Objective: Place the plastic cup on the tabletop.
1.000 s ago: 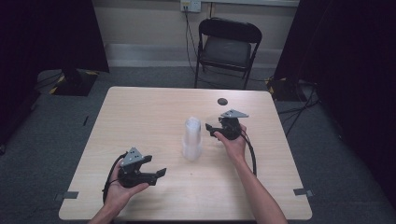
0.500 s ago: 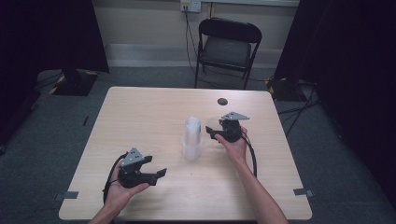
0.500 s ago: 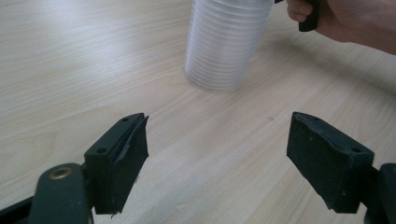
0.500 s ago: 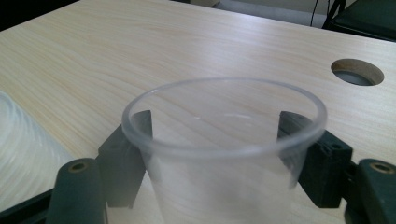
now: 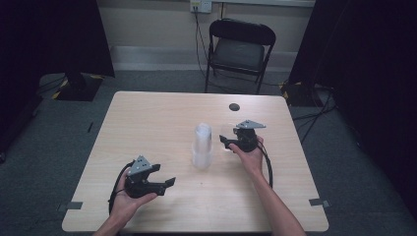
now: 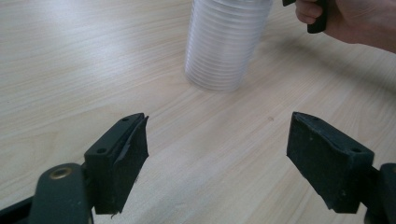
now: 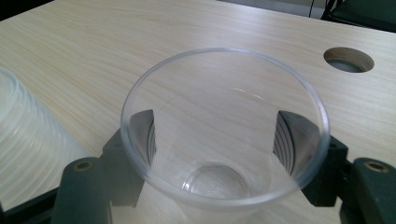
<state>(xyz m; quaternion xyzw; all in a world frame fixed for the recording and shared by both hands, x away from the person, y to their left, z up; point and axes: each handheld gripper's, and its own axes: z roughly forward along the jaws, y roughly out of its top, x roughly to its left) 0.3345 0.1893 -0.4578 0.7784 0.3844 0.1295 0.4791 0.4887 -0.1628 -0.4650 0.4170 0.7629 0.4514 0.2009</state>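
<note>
A tall stack of clear plastic cups (image 5: pixel 201 145) stands mouth-down in the middle of the table (image 5: pixel 147 123). Just right of it, my right gripper (image 5: pixel 225 142) holds a single clear cup (image 5: pixel 226 132). In the right gripper view this cup (image 7: pixel 215 179) sits mouth-up between the two pads, which press its sides; the jaws have just been closing on it. The stack (image 7: pixel 28 140) shows at that view's left edge. My left gripper (image 5: pixel 167 183) rests open near the front left, aimed at the stack (image 6: pixel 224 42) with nothing between its fingers (image 6: pixel 119 158).
A round cable hole (image 5: pixel 234 106) lies in the tabletop behind the right gripper, also in the right gripper view (image 7: pixel 349 59). A black folding chair (image 5: pixel 239 49) stands beyond the far edge. The hand with the right gripper (image 6: pixel 355 18) appears past the stack.
The right gripper with the cup has shifted slightly toward the near side, beside the stack. The left gripper has stayed put.
</note>
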